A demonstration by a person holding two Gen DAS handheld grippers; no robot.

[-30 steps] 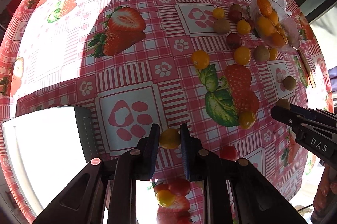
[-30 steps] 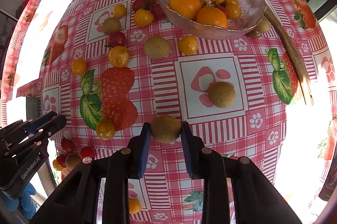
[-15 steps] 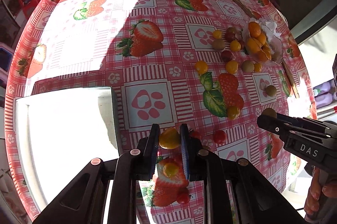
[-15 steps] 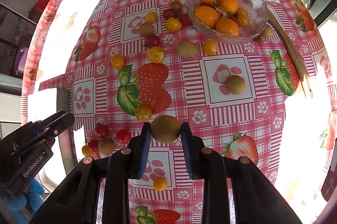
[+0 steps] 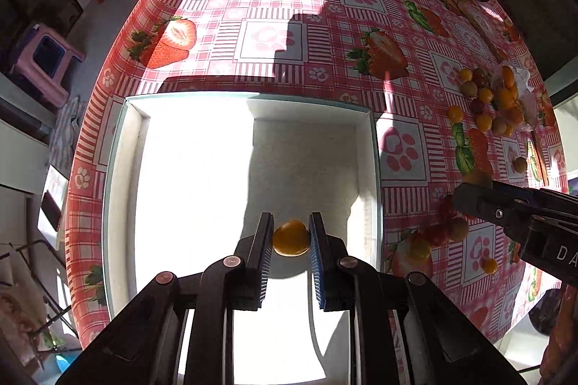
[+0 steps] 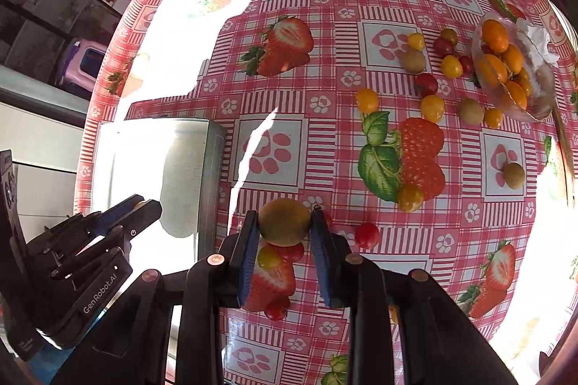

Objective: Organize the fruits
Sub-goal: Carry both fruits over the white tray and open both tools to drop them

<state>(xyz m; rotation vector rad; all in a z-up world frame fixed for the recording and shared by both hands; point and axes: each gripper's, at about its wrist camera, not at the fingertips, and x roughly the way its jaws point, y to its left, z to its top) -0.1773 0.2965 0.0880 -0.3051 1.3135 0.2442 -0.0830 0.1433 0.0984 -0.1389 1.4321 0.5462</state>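
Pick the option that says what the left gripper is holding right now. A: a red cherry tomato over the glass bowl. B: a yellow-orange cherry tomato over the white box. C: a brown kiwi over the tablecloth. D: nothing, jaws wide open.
B: in the left wrist view the left gripper has its jaws closed on a yellow-orange cherry tomato, with the inside of the white box beneath it.

The left tool [image 5: 290,240] points forward and down, its two blue-padded fingers [image 5: 265,249] closed on a small yellow tomato [image 5: 291,238]. The right tool [image 6: 284,235] is angled the same way, its fingers [image 6: 250,246] clamped on a brown kiwi [image 6: 284,222]. The two tools are side by side, apart.
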